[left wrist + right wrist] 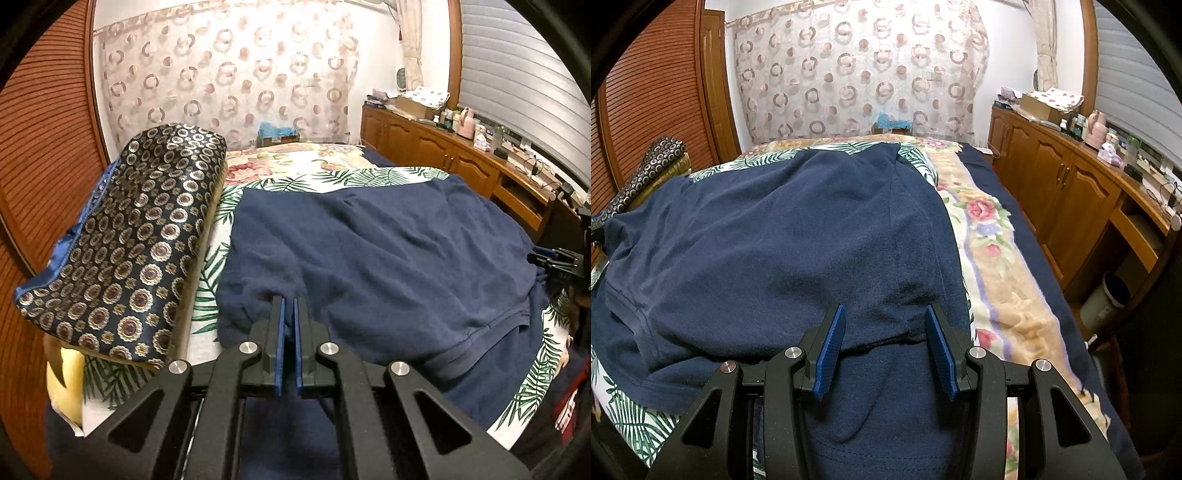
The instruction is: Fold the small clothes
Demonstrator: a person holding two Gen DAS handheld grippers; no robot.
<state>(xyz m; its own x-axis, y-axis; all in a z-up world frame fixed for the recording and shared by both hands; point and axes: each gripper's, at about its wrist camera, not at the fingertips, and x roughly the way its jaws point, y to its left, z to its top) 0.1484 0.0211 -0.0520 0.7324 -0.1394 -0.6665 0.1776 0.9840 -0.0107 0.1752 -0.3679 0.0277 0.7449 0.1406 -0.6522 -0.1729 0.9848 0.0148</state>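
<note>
**Navy shirt spread on bed, left tool pinching its edge**

Navy shirt (369, 236) lies spread across the bed, over a palm-leaf sheet (332, 181) and a floral blanket (993, 258). Part of it is doubled over, with a ribbed hem running along the near side in the left wrist view.

Left tool (289, 301): fingers nearly together, a narrow gap between the blue pads (280, 332), with a bunch of the shirt's fabric caught at the tips on its left edge.

Right tool (885, 308): fingers wide apart, holding nothing, poised just over the shirt's near right portion where a seam and a folded edge cross. Whether the tips touch the cloth cannot be told.

Containers: a cardboard box (277, 139) beyond the far end of the bed holds something light blue. A second open box (1039, 105) sits on the wooden cabinet surface (1071, 184), a patterned cloth draped over it. A grey bin (1108, 295) stands on the floor beside the cabinet; its contents are not visible.

A patterned bolster (125, 236) rests along the bed's left side, just beside the shirt.
</note>
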